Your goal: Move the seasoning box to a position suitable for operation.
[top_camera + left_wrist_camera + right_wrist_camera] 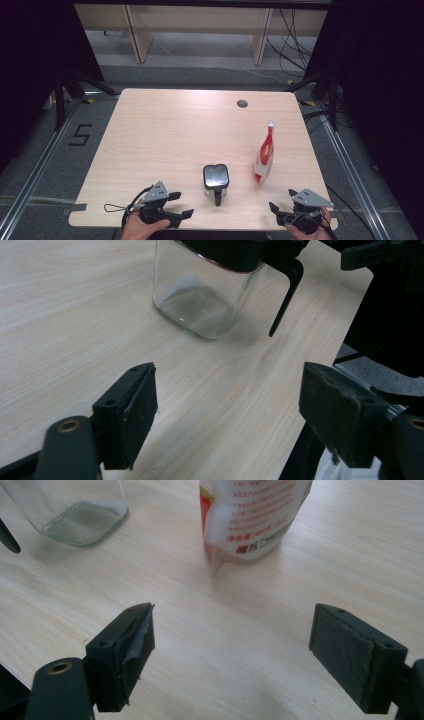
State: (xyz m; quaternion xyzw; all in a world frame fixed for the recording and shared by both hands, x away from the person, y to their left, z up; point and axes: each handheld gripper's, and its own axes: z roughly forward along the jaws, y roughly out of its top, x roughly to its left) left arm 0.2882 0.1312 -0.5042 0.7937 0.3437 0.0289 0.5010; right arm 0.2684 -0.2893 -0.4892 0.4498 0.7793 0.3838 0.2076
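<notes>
Two grippers sit low in the high view, both at the near edge of the pale wooden table [165, 125]. Left gripper [176, 205] is at the lower left of centre, held in a hand [142, 227] coming up from the bottom edge, and its jaws stand wide with nothing between them. Right gripper [280, 202] is at the lower right, jaws just as wide and just as empty, with its grey three-cornered plate on top.

Between the two, near the lower middle of the frame, stands the square clear glass jar with a black lid [216, 176], upright, a thin black lever hanging off its near side. Just to its right, apart from it, the red and white stand-up pouch [264, 156] stands on the wood, leaning slightly.

Over to the left gripper view: the glass jar [197, 302] is at upper centre, well ahead of the open pads, bare wood in the gap.

Right gripper view now: the pouch [250, 520] is top centre with red print on its white face, the jar's glass base [75, 515] at upper left, neither one touched by the jaws
</notes>
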